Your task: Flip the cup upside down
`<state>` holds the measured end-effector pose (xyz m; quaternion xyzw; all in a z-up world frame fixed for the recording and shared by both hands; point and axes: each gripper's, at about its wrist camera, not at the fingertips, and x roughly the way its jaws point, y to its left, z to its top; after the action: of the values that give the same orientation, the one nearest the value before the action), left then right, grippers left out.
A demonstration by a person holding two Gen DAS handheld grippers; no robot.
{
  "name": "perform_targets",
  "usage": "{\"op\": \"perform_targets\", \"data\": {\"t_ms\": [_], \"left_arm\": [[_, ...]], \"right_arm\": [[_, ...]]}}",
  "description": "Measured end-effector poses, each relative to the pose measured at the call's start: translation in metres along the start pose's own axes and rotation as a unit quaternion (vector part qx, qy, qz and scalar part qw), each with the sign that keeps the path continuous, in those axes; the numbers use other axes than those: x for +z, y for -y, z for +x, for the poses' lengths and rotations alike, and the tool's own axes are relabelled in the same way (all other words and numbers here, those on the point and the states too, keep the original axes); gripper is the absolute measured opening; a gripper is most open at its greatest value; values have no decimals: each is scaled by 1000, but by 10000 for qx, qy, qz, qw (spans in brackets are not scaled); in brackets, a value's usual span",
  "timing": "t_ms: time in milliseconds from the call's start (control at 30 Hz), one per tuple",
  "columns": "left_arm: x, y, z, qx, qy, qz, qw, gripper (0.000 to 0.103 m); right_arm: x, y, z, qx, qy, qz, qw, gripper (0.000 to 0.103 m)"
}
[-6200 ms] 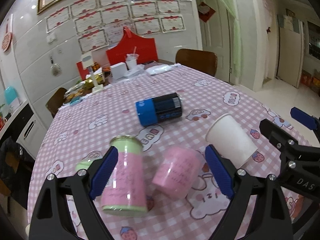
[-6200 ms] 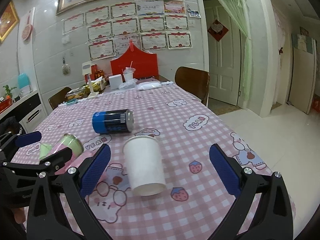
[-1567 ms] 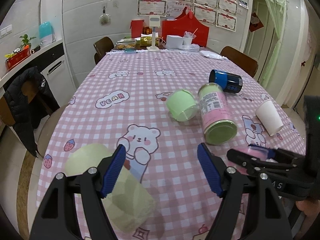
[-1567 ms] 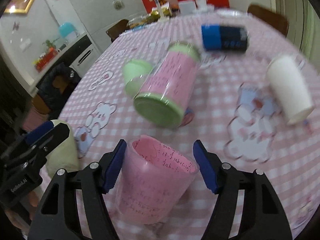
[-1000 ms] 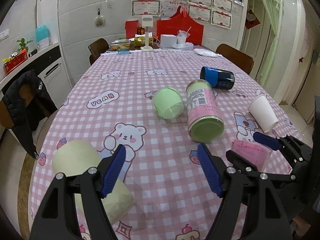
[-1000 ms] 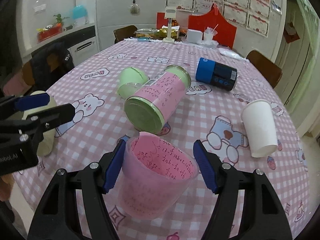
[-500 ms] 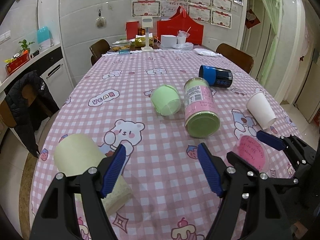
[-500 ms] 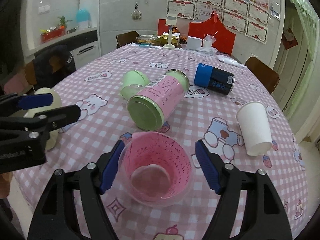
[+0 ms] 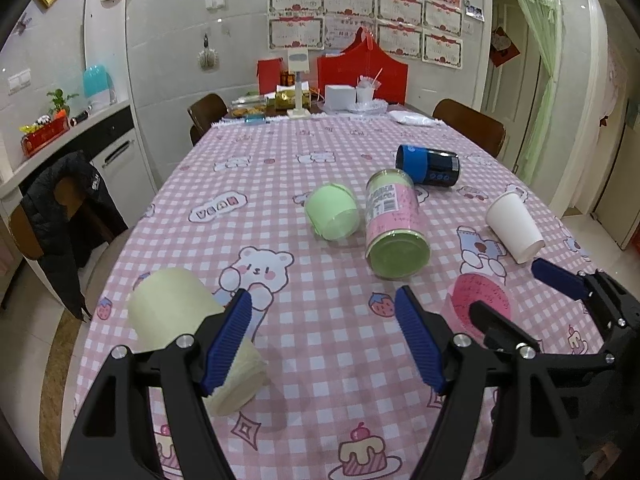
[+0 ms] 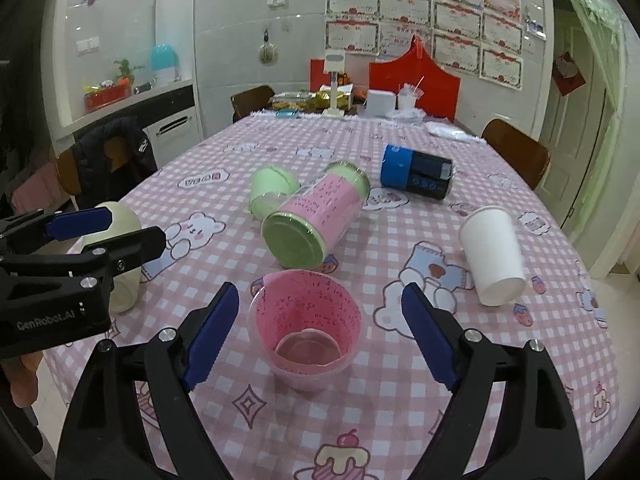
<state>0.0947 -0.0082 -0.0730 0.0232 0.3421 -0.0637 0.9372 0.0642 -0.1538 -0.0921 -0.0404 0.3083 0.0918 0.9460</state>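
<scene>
Right now your right tool [image 10: 320, 332] is spread wide around the pink cup [image 10: 305, 330], its blue pads to either side of the cup and touching nothing. That cup stands on the tabletop [image 10: 400, 408] near the front edge with its mouth facing up, so judged from how it sits, the flip is not done. Your left tool [image 9: 324, 340] is also spread open and holds nothing; its left pad lies in front of a pale yellow cup [image 9: 176, 312] lying on its side near the table's left edge. Beyond the pink cup, a pink can with a green lid [image 10: 314, 222] lies on its side, its lid end close behind the cup, and a light green cup [image 10: 270, 192] lies tipped against it. Further back rests a blue can [image 10: 416, 178], and to the right a white paper cup [image 10: 492, 254] lies on its side, well apart from the others. The main risk is the grip: the cup looks thin and tapered, so squeezing near the rim could buckle it or let it slide out as you rotate. Turning it toward the pink can could knock that can and set it rolling. Because the cup sits near the front edge, a dropped cup might roll off. Your left tool is close by on that side too, so a wide swing could strike it.
</scene>
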Motion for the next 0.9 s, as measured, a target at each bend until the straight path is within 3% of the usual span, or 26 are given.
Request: {"op": "perform_targets", "data": {"t_ms": [100,167,400,700,900], "left_arm": [[0,1,-10,-14,113,7,9999,73],[0,2,-17,-16,198,-1,9998,73],[4,1,-49,-28,712,-51,9974,73],[3,-2,-91,277,1612,-110,9865,80],[-1,-3,-107,329,1944,-125,9803,81]], "right_arm": [[1,-2,-14,-102,185,-24,9998,83],[2,-1,-21,-141,293,-22,9995,90],[8,0,-49,-461,742,-29,9962,92],[14,0,-86,-592,1532,62,9864,95],[15,-2,-101,-592,1865,67,9806,95]]}}
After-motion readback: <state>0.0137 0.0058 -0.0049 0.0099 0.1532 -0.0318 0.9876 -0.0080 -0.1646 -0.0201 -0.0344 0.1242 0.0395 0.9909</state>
